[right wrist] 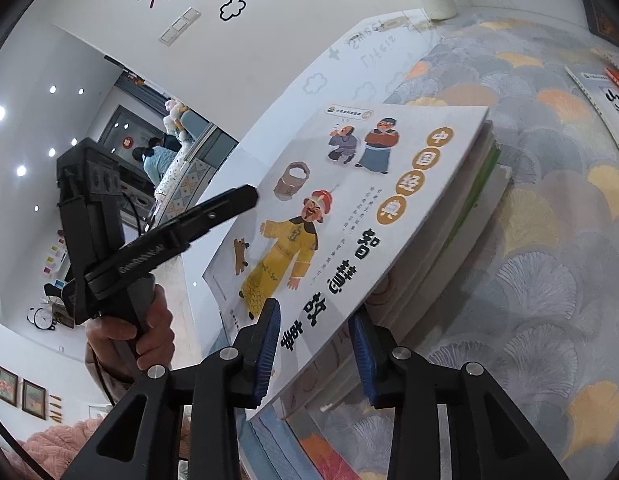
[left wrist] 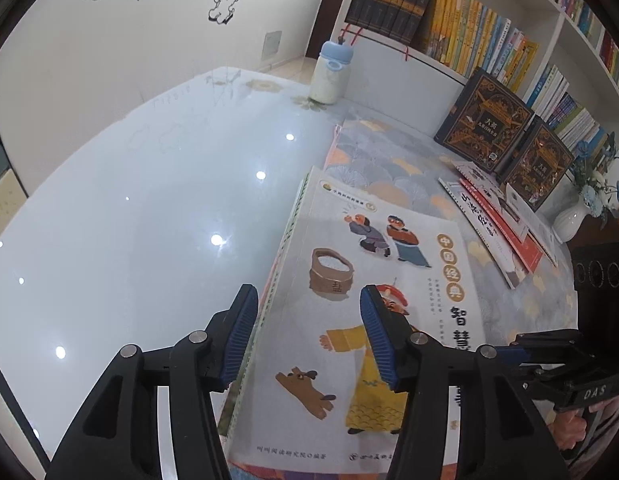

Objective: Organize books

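The stack of books (left wrist: 349, 280) lies flat on the patterned mat (left wrist: 389, 160), its left edge running along the mat's border with the glossy table (left wrist: 149, 200), and both tools sit at its near end. The left gripper (left wrist: 309, 336) straddles the spine side, one pad out over the table, the other above the cover, jaws parted and not pressing anything. The right gripper (right wrist: 315, 352) has the near corner of the top picture book (right wrist: 349, 208) between its blue pads, but there is daylight on both sides, so it is open around the corner, not clamped. It looks like a release after squaring the pile. To do it well, the person should draw each tool straight back without snagging a cover, since that top cover overhangs the books beneath and would skew easily. More books (left wrist: 505, 232) lie fanned loosely further along the mat near the shelf (left wrist: 557, 16), probably next in line.
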Demonstrator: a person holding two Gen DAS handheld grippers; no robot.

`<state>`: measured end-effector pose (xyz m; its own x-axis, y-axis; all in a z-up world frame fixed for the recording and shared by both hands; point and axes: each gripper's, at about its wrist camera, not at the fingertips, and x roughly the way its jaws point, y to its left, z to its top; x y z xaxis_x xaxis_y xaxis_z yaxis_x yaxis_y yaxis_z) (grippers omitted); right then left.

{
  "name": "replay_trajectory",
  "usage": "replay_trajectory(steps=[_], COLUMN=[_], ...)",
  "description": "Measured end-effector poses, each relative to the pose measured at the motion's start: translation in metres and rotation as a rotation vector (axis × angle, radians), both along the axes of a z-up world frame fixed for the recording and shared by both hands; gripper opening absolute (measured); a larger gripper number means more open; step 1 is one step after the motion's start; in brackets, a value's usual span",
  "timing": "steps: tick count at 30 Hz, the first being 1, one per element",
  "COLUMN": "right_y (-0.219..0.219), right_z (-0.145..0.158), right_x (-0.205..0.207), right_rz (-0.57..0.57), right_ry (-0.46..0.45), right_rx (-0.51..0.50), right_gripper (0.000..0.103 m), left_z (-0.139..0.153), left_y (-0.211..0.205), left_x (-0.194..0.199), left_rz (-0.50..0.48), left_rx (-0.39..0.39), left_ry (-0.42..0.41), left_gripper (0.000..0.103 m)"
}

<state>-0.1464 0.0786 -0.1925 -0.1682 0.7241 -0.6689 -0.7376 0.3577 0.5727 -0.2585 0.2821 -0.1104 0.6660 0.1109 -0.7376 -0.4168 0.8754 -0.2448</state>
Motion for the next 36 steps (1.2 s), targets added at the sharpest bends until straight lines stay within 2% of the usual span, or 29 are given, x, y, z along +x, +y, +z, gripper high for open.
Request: replay_trajectory(steps=[7,14,19,23,26,29,31,36], right_y=[-0.041,-0.130,-0.217,-0.265,-0.294,-0.305,-0.302,-0.286], right_z=[-0.003,-0.005,-0.004,0.009,0.020,0.023,0.025,0.015], right_x=[0.008,0.029,0.066,0.104,0.144,0.191,0.213,0.257], right_rz=[-0.069,-0.212,-0.387,-0.497,-0.566,-0.592,-0.587,-0.586], right_ry=[-0.016,-0.018,-0.030,-0.156,-0.183,-0.189,-0.203,-0.266], right_rx=[0.008,0.024,0.038,-0.027,-0.026,-0.030,-0.044,-0.097], right_gripper=[0.034,0.034,0.041,0.041,0.041,0.041,0.041,0.041], left_z=[0.013,0.022,0.016,0.006,-0.005,-0.017,-0.023,-0.042], left_y=[-0.029,-0.096,-0.157,-0.196,-0.222,-0.243,-0.249,-0.246], left_x=[0.014,0.062,0.112,0.152,0.188,0.226,0.240,0.267], left_rz=[-0.042,-0.171,-0.276,-0.314,-0.346,-0.385,-0.373,-0.350], left_rx=[0.028,0.046,0.044,0.046,0.020,-0.014,0.008,0.001], left_ry=[-0.001,0.000,0.014,0.026,0.056,0.090,0.103,0.119], left_gripper=[0.052,0.055,0.055,0.055,0.055,0.055,0.055,0.056])
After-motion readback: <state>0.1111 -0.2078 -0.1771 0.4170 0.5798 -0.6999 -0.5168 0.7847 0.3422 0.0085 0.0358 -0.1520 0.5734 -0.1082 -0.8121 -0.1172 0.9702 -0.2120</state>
